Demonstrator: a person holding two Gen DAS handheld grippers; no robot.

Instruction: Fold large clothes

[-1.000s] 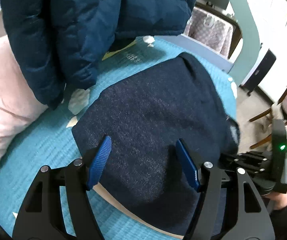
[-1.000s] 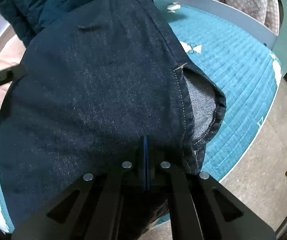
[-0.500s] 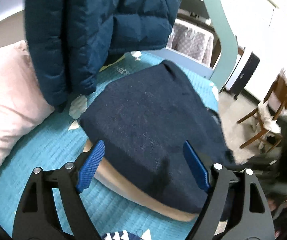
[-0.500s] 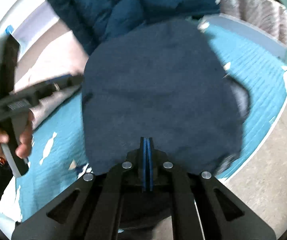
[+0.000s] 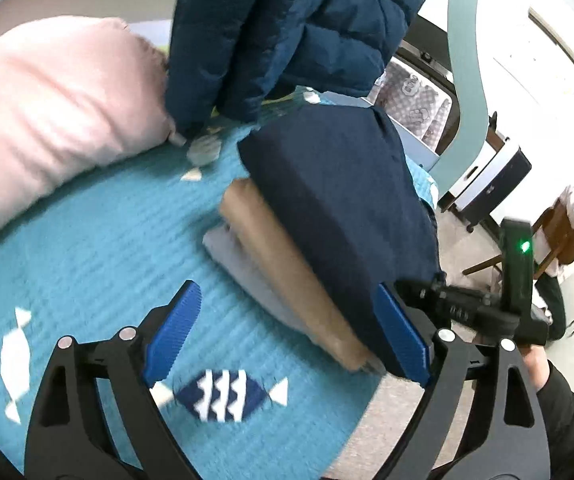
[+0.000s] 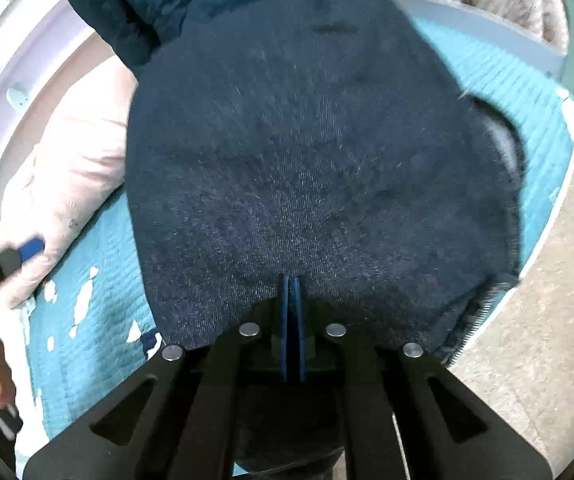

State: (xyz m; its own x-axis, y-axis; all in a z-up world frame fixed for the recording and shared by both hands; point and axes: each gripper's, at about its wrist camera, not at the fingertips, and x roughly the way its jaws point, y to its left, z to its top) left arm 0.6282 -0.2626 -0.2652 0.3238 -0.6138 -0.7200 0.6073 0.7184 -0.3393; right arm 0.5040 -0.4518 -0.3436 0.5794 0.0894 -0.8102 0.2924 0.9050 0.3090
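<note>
The dark denim garment hides most of the teal quilt and covers the folded tan garment.

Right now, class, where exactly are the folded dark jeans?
In the left wrist view, the folded dark jeans sit right of centre atop a tan garment on the teal bedspread, below the puffer jacket.

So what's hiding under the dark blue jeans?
Under the folded jeans sits a tan folded garment, and below that a grey one, all stacked on the teal quilt. Only their edges show; the rest is covered by the denim.
</note>
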